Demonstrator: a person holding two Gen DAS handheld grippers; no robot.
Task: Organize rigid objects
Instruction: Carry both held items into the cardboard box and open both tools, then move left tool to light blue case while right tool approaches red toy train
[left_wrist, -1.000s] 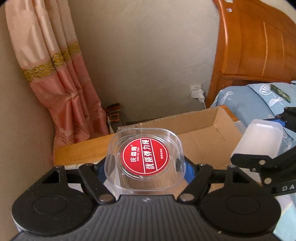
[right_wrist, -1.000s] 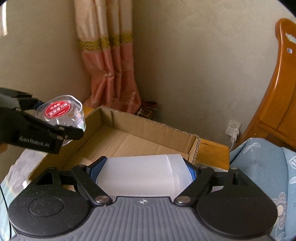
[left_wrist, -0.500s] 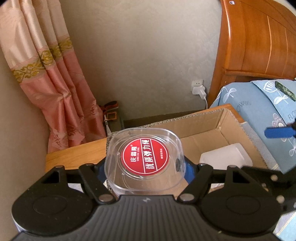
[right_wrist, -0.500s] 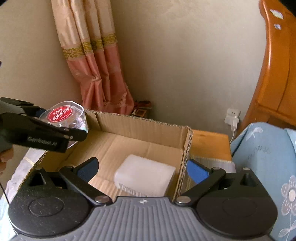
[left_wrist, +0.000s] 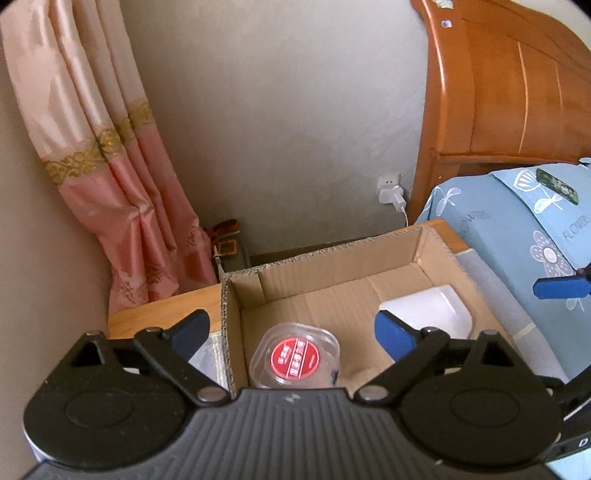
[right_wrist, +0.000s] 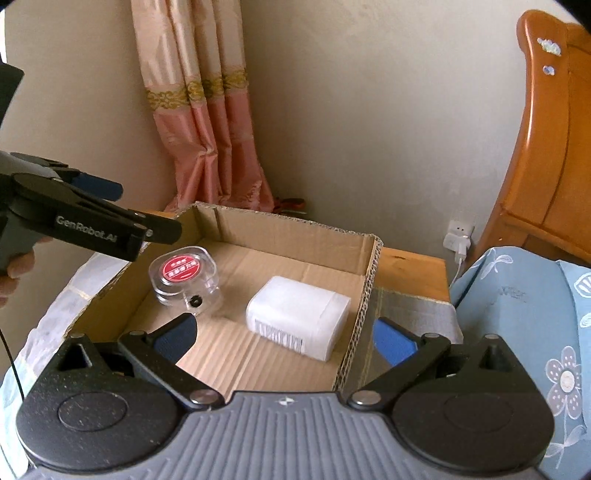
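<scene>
An open cardboard box (right_wrist: 365, 280) (left_wrist: 332, 269) stands on the bed. Inside it lie a clear plastic case with a red round label (right_wrist: 184, 278) (left_wrist: 294, 360) at the left and a frosted white plastic box with a barcode (right_wrist: 299, 317) (left_wrist: 436, 310) at the right. My left gripper (left_wrist: 291, 332) is open and empty, above the clear case; it also shows in the right wrist view (right_wrist: 122, 210). My right gripper (right_wrist: 284, 338) is open and empty, held above the box's near edge over the white box.
A wooden headboard (right_wrist: 550, 147) and a blue flowered pillow (right_wrist: 535, 317) are on the right. A wooden nightstand (right_wrist: 413, 267) stands behind the box. A pink curtain (right_wrist: 210, 136) hangs at the wall, with a charger in a wall socket (right_wrist: 460, 240).
My left gripper opened and dropped the clear case into the box. My right gripper, which let the white box go earlier, has drawn back and up.
</scene>
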